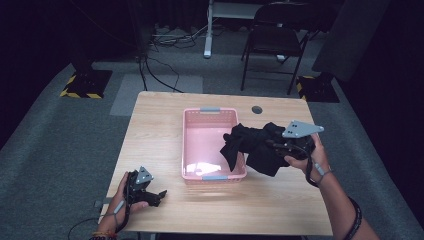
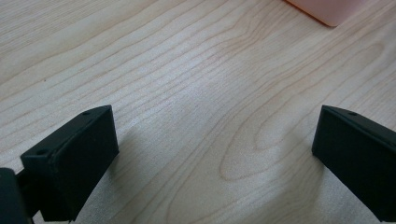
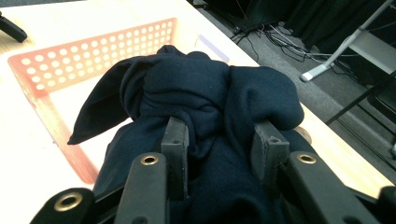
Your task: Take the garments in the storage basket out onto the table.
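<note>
A bunched dark navy cloth [image 1: 252, 145] hangs over the right rim of the pink perforated basket [image 1: 207, 116], with my right gripper [image 1: 272, 142] shut on it. In the right gripper view the cloth [image 3: 205, 93] bulges up between the two jaws, and the right gripper [image 3: 223, 135] squeezes a fold of it, with the basket [image 3: 93, 51] just beyond. My left gripper [image 1: 159, 196] rests low on the table near its front left corner. Seen from the left gripper view, the left gripper [image 2: 215, 140] stands open over bare wood.
The wooden table [image 1: 165, 215] has a small round hole [image 1: 257, 109] at the back, right of the basket. A folding chair [image 1: 275, 35] and cables lie on the floor beyond the far edge. One basket corner [image 2: 327, 11] shows ahead of the left jaws.
</note>
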